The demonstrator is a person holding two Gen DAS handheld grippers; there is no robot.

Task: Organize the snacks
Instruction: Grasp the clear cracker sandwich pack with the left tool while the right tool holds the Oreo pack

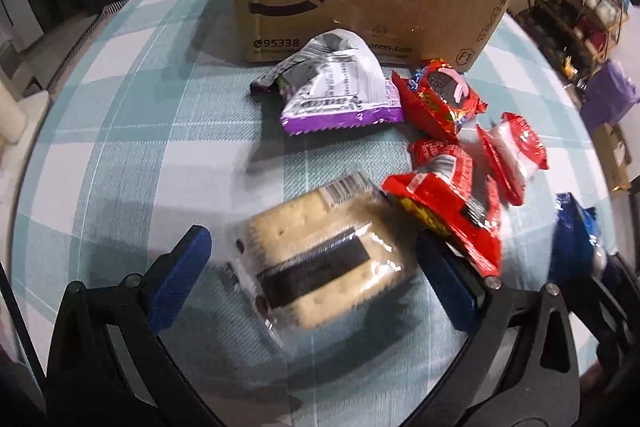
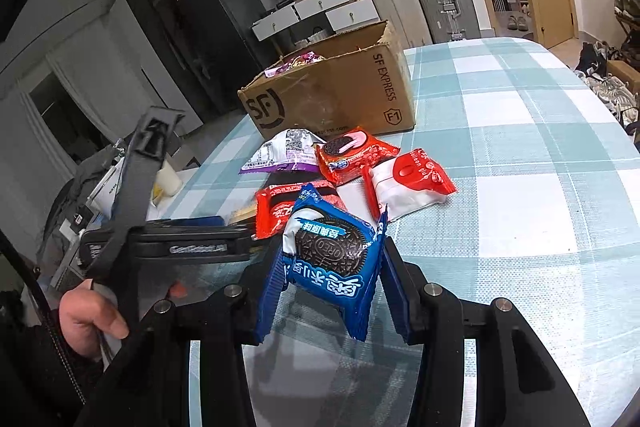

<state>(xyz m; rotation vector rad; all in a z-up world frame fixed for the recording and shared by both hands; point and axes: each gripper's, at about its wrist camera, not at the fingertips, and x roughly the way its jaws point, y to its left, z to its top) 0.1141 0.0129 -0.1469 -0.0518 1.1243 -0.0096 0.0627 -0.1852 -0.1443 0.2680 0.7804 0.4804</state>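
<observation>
Blue Oreo pack (image 2: 328, 259) (right gripper (image 2: 332, 291))

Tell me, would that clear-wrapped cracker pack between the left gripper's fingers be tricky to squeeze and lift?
Probably a bit. The cracker pack has a glossy clear wrapper, so it may slip against the left gripper, whose jaws stand open on either side of it. The crackers inside look rigid and thin, so a hard squeeze could likely crack them. It looks small and flat, probably light.
</observation>
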